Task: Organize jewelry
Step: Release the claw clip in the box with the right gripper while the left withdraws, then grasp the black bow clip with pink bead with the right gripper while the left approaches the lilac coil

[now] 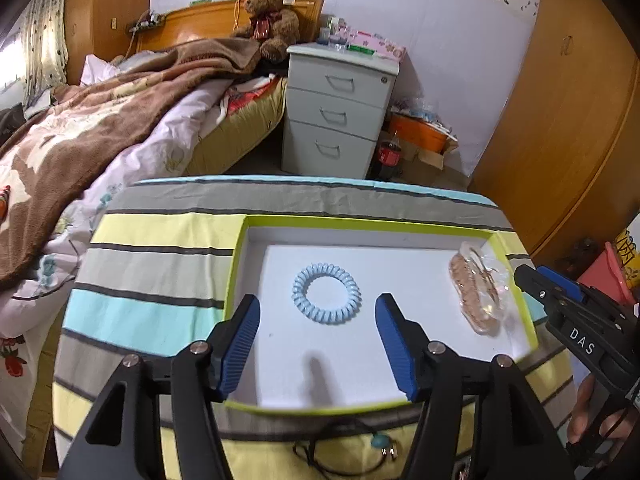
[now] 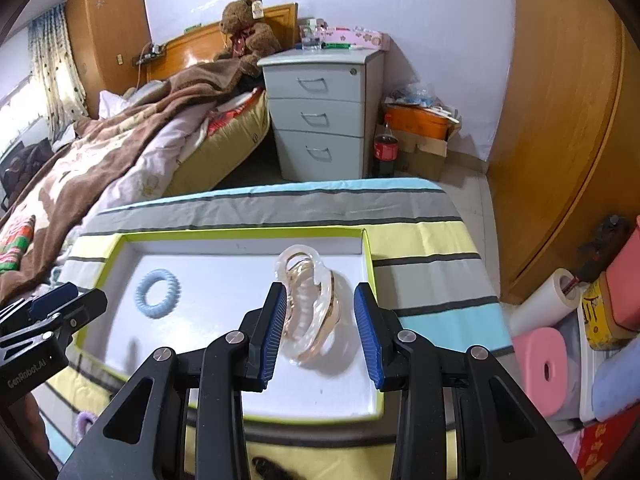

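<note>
Left hand-held gripper (image 1: 318, 354) spread wide, pinching nothing, hanging over the near part of the tray (image 1: 360, 222). Pale blue spiral hair tie (image 1: 326, 294) lying flat on the white tray floor just beyond the blue pads, touching neither. Right hand-held gripper (image 2: 320, 334) also parted, jaws standing either side of the clear amber hair claw clip (image 2: 310, 308); left pad looks right up against it, right pad clearly off it, so not really a pinch. Clip sitting on the tray floor toward the tray's right edge, hair tie well apart from it toward the left side. Lime-rimmed tray resting on the striped cloth of the surface (image 1: 160, 264), roughly mid-surface. Down at the near edge of the surface, off the tray: dark cord necklace with a teal bead (image 1: 378, 442) and a bit of something purple (image 2: 84, 420), too cut off to tell. Fingers of a hand (image 1: 592, 412) showing behind the right tool.
</note>
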`<action>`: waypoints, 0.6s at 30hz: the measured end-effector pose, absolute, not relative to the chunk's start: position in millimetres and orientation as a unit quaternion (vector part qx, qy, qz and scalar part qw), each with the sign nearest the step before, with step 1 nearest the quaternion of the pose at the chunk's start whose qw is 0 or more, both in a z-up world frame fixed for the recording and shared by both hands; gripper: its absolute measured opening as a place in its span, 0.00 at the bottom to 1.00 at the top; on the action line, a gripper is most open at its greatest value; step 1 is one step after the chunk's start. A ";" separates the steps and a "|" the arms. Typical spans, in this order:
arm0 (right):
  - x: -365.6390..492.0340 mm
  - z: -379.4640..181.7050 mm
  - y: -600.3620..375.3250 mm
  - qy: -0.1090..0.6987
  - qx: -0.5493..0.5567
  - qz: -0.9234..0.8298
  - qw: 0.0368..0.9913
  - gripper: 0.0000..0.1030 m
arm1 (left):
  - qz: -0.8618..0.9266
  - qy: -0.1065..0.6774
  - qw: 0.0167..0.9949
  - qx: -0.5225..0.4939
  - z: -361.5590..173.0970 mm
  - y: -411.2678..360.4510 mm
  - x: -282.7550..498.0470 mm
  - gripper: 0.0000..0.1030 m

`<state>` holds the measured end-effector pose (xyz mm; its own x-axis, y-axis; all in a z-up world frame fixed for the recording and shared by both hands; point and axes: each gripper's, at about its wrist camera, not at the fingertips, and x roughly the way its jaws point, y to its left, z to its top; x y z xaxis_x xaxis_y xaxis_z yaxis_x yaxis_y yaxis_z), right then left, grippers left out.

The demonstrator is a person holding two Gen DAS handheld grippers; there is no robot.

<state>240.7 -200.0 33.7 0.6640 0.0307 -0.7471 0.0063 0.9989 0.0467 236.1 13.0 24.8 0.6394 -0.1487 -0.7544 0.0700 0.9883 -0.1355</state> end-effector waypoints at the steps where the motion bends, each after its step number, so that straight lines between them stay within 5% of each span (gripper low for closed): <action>1: 234.5 38.1 -199.7 0.405 0.023 0.007 0.914 0.35 | -0.059 0.416 0.907 -0.044 27.7 12.7 231.9 0.62; 18: 151.0 55.5 -212.9 0.367 0.042 0.019 0.929 0.36 | -0.053 0.361 0.929 -0.065 55.7 37.6 140.0 0.69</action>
<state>151.0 -212.9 55.5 0.7298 0.0656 -0.6805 -0.0039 0.9958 0.0919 140.0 37.6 55.7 0.7342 -0.1458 -0.6631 0.0527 0.9860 -0.1585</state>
